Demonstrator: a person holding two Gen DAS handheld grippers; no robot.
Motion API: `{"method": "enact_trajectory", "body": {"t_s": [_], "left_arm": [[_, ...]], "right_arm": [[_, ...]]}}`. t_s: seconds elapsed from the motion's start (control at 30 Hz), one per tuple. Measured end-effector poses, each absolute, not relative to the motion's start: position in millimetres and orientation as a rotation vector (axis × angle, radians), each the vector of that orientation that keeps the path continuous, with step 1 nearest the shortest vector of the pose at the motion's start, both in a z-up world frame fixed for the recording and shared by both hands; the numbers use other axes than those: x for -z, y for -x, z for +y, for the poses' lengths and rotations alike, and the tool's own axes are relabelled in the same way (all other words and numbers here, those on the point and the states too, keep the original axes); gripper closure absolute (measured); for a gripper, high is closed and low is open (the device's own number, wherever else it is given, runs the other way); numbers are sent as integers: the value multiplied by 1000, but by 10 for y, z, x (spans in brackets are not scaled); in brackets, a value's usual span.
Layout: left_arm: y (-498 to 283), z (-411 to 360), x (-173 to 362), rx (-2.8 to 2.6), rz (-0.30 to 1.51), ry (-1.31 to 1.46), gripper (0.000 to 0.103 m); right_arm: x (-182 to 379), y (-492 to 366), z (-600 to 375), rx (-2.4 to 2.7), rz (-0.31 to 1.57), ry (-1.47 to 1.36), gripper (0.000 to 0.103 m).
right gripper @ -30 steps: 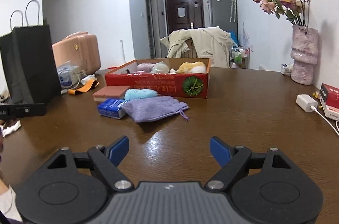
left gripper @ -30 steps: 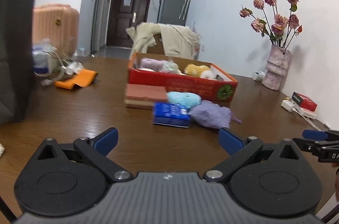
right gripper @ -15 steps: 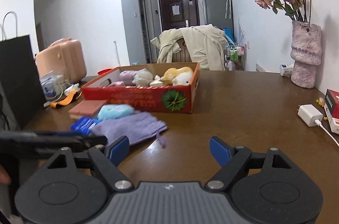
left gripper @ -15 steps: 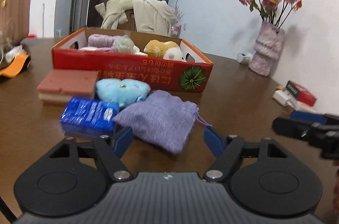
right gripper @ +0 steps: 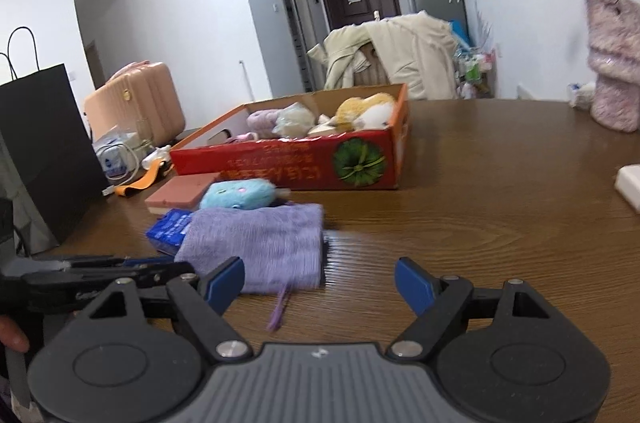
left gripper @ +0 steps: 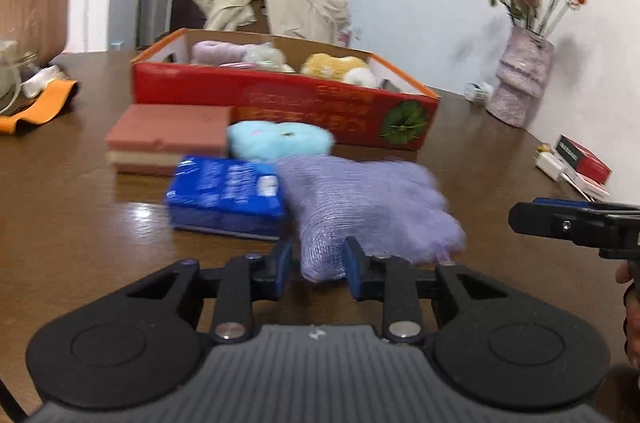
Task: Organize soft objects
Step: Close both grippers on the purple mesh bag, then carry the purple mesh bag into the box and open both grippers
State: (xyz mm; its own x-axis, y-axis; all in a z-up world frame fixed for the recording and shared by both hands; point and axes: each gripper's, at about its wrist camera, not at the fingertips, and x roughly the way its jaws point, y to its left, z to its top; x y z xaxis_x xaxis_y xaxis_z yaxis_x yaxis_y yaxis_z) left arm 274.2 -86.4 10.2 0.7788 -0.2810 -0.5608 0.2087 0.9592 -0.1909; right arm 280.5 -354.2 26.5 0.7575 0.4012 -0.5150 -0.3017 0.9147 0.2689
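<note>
My left claw (left gripper: 316, 263) has just been closing around the near corner of the purple knit pouch (left gripper: 368, 207); contact unclear. Pouch lies flat and rumpled on the bench (right gripper: 500, 223). Right claw (right gripper: 320, 287) gapes wide, empty.

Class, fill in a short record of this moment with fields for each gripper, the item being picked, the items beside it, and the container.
left gripper: jaws just been closing, near corner of purple pouch between them
right gripper: open, empty
beside pouch: blue packet, blue plush, pink sponge
container: red box, plush toys inside
</note>
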Motion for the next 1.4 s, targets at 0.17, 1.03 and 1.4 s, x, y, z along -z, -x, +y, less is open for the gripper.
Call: {"method": "enact_trajectory", "body": {"t_s": [0.17,1.03,1.4], "left_arm": [[-2754,-800,-155,303,574,139,59],[-2459,-772,-325,536,538,190,94],[-2408,-779,-778,561,468,248,94]], "right_arm": [[-159,-3131,-3263,-375,654,-193,28],[-264,-2575,-2607,-193,546,77,96],[-858,-2327,-2851,-242,417,-12,96]]}}
